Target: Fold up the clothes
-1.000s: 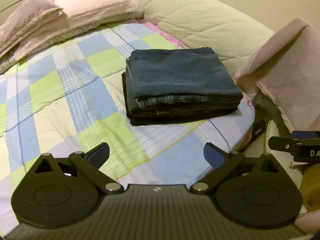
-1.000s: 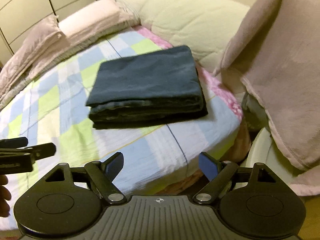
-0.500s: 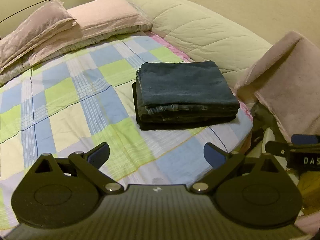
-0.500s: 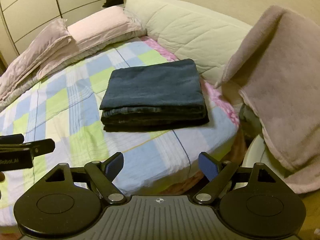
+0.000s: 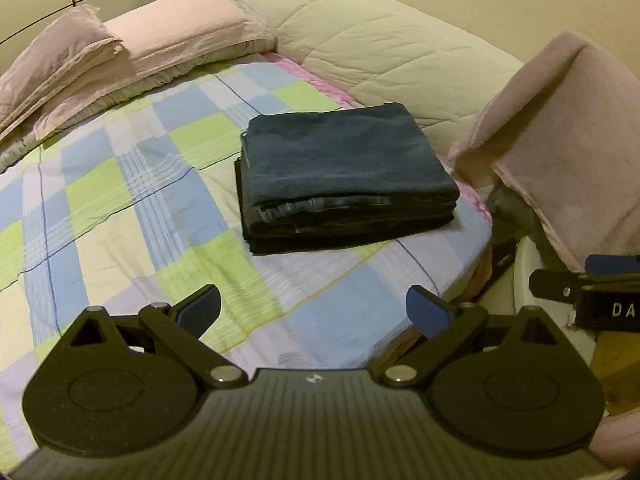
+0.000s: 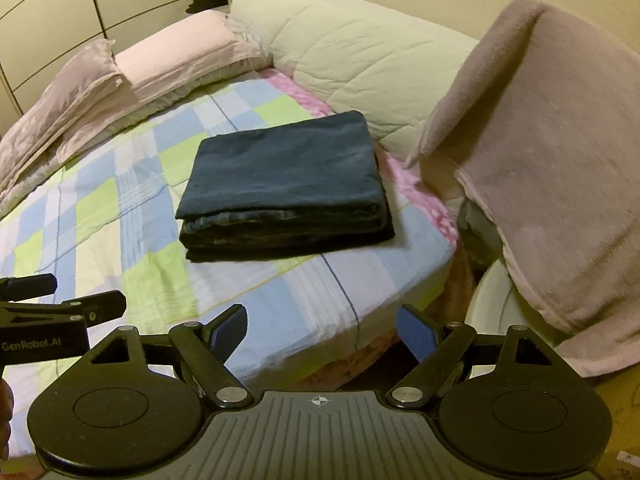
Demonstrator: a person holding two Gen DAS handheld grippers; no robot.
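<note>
The bed (image 5: pixel 120 208), with its checked sheet, fills most of both views, and everything else is placed against it. A quilted cream headboard cushion (image 5: pixel 380 60) runs along the bed's far side, pillows (image 5: pixel 160 36) lie at its head, and a pinkish blanket (image 6: pixel 552 152) hangs just off its near corner. On the bed, close to that corner, sits the stack of folded dark clothes (image 5: pixel 340 176) — squared, several layers deep, touched by nothing. The left gripper (image 5: pixel 312 308) and right gripper (image 6: pixel 320 332) hover over the bed's near edge, well apart from the stack, both with fingers spread wide and empty. Judging by this, the fold looks finished; the next move likely calls for fetching another garment — perhaps the blanket.
</note>
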